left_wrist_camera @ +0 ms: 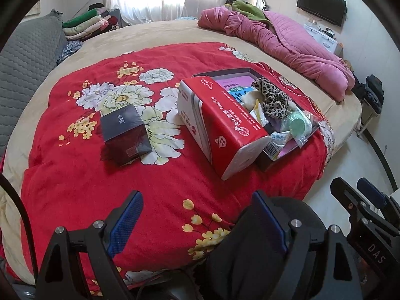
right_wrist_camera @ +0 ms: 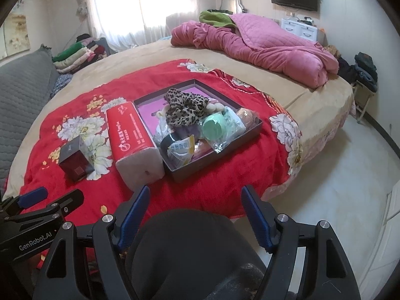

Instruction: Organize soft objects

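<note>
Right wrist view: right gripper wide, holding nothing, hanging short of the bed | left gripper wide, empty too | leopard scrunchie piled in the tray, probably gathered for sorting | tissue pack just beside.

Counted on the bed: one red tissue pack, one dark cube box, one open tray, two blankets.
</note>
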### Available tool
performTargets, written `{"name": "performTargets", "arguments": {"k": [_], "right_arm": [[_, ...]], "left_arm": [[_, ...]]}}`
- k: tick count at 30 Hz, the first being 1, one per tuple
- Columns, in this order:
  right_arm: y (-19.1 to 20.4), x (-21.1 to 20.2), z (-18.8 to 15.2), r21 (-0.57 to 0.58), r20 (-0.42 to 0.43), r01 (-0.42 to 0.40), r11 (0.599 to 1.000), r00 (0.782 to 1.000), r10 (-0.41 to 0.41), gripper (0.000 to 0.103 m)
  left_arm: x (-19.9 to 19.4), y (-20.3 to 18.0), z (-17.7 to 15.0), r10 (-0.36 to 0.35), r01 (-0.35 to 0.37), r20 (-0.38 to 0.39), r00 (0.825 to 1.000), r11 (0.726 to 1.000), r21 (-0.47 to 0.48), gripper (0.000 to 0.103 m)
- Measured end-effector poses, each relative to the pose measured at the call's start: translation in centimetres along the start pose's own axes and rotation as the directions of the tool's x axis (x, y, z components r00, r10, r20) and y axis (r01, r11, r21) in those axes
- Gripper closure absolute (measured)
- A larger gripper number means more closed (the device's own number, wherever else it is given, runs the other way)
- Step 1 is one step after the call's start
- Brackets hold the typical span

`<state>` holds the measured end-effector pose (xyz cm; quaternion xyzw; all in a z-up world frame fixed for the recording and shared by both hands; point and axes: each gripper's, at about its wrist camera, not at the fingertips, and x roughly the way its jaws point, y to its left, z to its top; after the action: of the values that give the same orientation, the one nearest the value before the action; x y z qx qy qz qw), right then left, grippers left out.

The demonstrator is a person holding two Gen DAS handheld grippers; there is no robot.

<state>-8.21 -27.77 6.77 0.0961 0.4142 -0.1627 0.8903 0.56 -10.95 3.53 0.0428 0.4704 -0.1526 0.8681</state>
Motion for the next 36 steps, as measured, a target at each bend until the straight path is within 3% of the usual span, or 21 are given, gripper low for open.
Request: {"name": "performTargets", "arguments": {"k": [36], "right_arm": [[0.35,0.33,-0.18,-0.003,-0.021,0.000,1.000,1.000,0.000,0.027]], "left_arm": [[0.57,0.22,-0.31,0.038,-0.038,-0.031,0.999,0.999,-0.006,0.015]]}}
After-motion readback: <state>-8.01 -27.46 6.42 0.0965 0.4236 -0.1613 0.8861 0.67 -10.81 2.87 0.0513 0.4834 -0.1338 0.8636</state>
